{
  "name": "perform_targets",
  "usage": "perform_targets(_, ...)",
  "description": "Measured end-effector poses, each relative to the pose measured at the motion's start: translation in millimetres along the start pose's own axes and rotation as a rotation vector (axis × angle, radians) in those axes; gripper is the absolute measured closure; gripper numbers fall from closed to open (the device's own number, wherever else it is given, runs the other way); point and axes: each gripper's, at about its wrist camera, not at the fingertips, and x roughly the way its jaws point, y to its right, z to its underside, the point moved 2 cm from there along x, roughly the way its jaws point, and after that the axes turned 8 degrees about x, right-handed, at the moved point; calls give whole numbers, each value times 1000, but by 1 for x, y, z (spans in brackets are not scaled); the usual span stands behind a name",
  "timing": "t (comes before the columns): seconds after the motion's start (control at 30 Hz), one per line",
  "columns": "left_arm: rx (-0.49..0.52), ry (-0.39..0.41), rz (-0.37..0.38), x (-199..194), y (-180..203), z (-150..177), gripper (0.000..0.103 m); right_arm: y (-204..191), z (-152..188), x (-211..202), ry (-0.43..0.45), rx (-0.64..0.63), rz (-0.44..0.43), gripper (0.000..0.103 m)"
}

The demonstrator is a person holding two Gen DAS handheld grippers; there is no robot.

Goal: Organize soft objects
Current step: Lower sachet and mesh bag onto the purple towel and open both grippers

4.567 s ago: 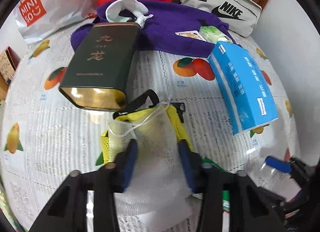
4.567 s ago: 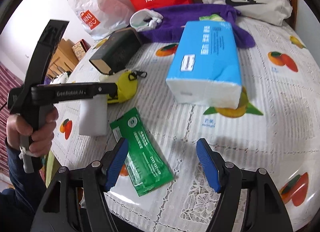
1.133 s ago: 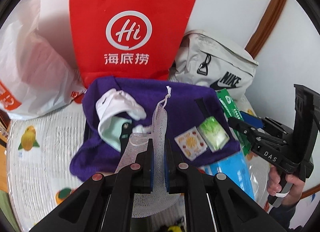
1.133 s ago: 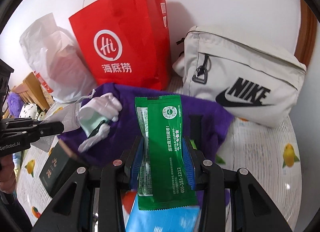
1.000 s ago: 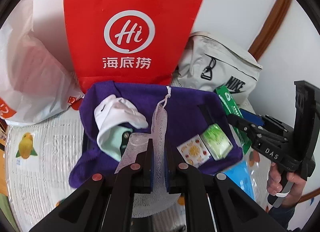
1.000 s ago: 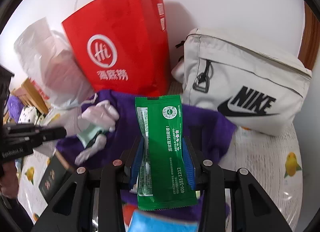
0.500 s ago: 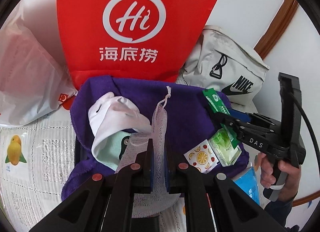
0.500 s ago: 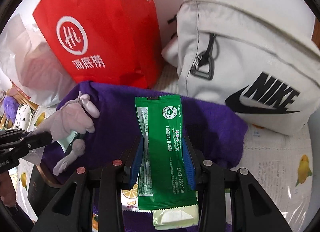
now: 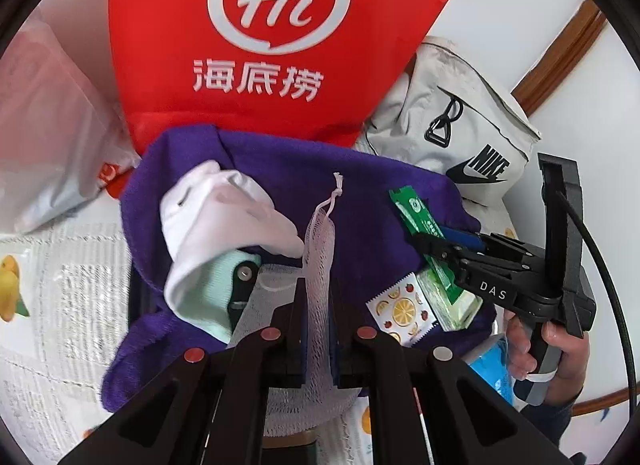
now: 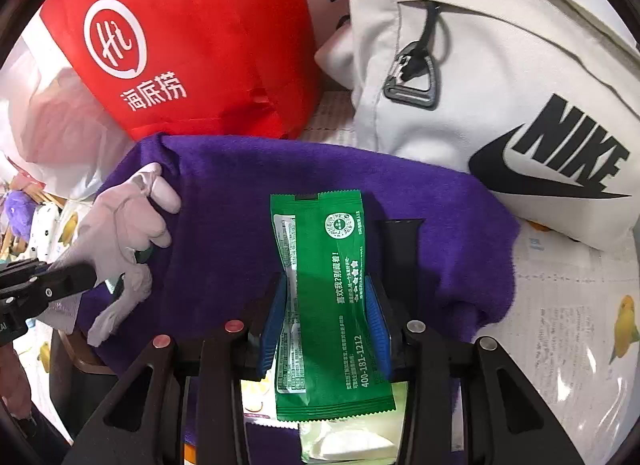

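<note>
My left gripper [image 9: 318, 297] is shut on a white mesh drawstring pouch [image 9: 318, 249], whose cord end points up over a purple towel [image 9: 360, 201]. A white sock [image 9: 224, 221] lies on the towel's left part. My right gripper [image 10: 326, 289] is shut on a green snack packet [image 10: 328, 265], held low over the towel [image 10: 240, 225]. In the left wrist view that packet [image 9: 420, 221] and the right gripper [image 9: 448, 243] sit at the towel's right side, above a fruit-print sachet [image 9: 402, 311] and a pale green packet [image 9: 452, 305].
A red paper bag [image 9: 276, 37] and a beige Nike bag [image 10: 500, 85] stand right behind the towel. A white plastic bag [image 9: 48, 125] is at the left. A blue tissue pack [image 9: 490, 365] lies by the hand [image 9: 536, 345] at the right. The tablecloth [image 10: 568, 325] has a fruit print.
Both grippers have sunk closer to the purple towel with their loads still held. The red bag and Nike bag loom larger. The green packet now hangs just over the towel's right side.
</note>
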Motion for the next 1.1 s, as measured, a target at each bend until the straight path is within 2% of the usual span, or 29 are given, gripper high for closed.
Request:
perform_targets(0.37, -10, -41, -5, 19, 2, 4, 95, -1, 0, 4, -2, -7, 4, 58)
perform_targets(0.5, -6, -33, -15, 20, 3, 2, 76, -1, 3, 1, 6, -9, -2, 51)
perform_targets(0.57, -3, -24, -19, 18, 5, 1, 70, -1, 3, -1, 9, -9, -2, 46)
perform_targets(0.7, 9, 10, -30, 12, 8, -3, 51, 2, 2, -11, 28, -10, 2, 44)
perform_targets(1.1, 35, 64, -57, -23, 17, -6, 47, -6, 4, -46, 75, -5, -19, 43)
